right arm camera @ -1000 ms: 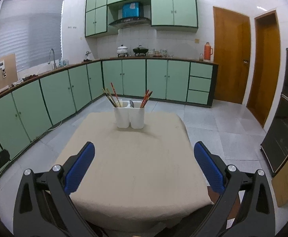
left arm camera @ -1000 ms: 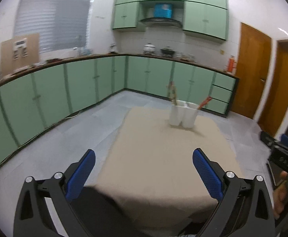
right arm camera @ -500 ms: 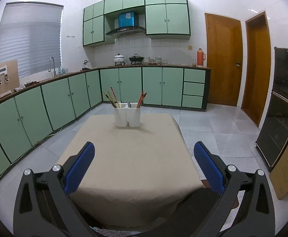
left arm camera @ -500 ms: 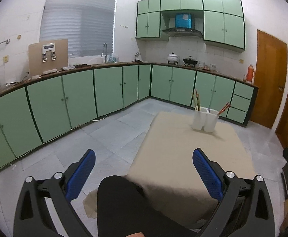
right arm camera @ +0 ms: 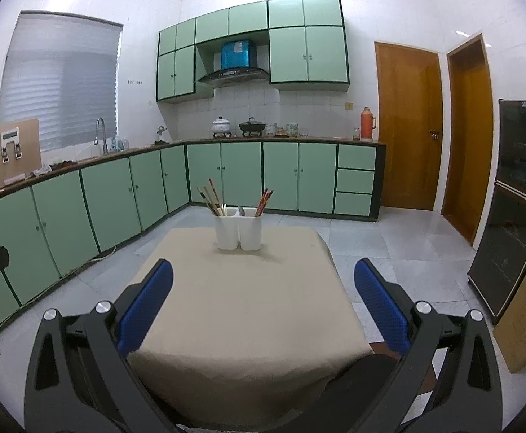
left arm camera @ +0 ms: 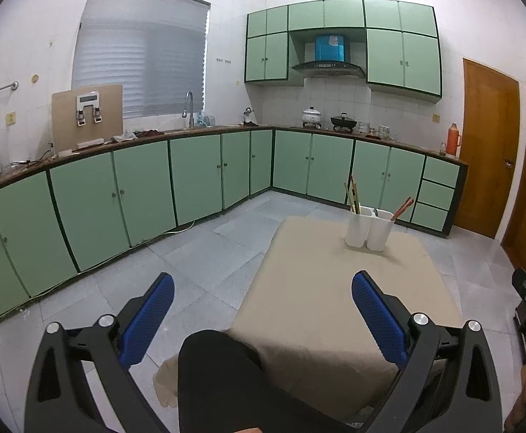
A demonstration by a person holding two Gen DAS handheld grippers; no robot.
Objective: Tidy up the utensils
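Holding both grippers low at the near edge of the table [right arm camera: 234, 310], pointed level across it. My left gripper [left arm camera: 263, 319] is spread wide with nothing between the blue pads [left arm camera: 147, 321], and it sits off the table's left corner, above my knee [left arm camera: 219, 371] in dark trousers. My right gripper [right arm camera: 263, 303] is just as wide apart and empty, centred on the table.

The holder [right arm camera: 238, 228] stands upright toward the far end of the table, well apart from both grippers. It's white, smooth plastic by the look of it, two rounded compartments joined side by side. Left compartment has a bunch of chopsticks [right arm camera: 210, 198] leaning left, pale wood mostly, plus what may be fork tines, too small to be sure. Right compartment has reddish chopsticks [right arm camera: 264, 200] leaning right and a grey spoon [right arm camera: 241, 211] tip poking up near the divider.

Table is covered with a plain beige cloth [left arm camera: 335, 288], matte, hanging over the edges with soft folds. Around it are glossy grey floor tiles and mint green cabinets [right arm camera: 241, 176] with dark trim
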